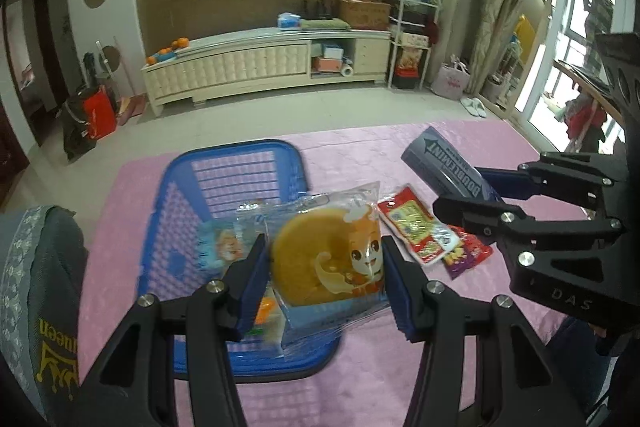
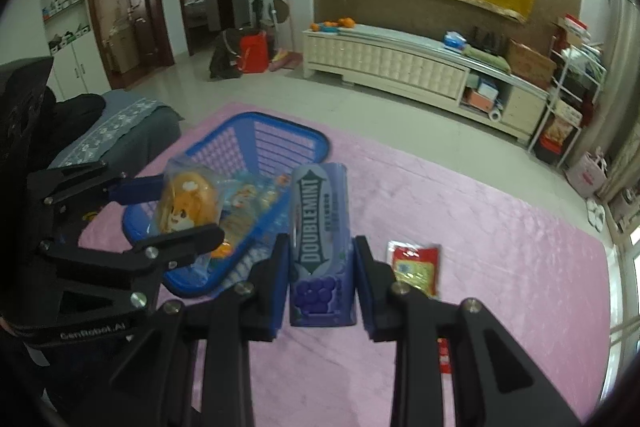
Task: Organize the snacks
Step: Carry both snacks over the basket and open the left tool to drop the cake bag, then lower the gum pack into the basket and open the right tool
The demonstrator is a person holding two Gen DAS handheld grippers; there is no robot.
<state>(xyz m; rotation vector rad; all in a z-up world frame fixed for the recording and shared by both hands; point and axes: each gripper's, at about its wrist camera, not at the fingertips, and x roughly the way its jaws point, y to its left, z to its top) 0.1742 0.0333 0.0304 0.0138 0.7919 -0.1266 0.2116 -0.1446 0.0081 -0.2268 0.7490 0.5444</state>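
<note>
Now, left gripper (image 1: 324, 267): its blue pads are clamped on either side of a cake packet (image 1: 328, 259), a clear wrapper with a round golden cake and a cartoon figure, held above the near end of the blue basket (image 1: 240, 163).
Right gripper (image 2: 322, 279): closed on a purple Doublemint box (image 2: 320, 243), carried just right of the basket over the pink cloth (image 2: 500, 235).
Box axis: its long side runs along the fingers, pointing away from the gripper; the berry end sits between the pads, the far end tilts toward the basket rim.
Basket contents: other clear-wrapped snacks lie inside, under the cake packet.
Still on the cloth: a red sachet (image 2: 416, 265) and a purple packet (image 1: 468, 255).
Risk, left: the slippery wrapper could slide from the pads, or the soft cake get crushed by the squeeze.
Risk, right: the two grippers are close, so lowering both together could knock them, or catch the box on the rim.
</note>
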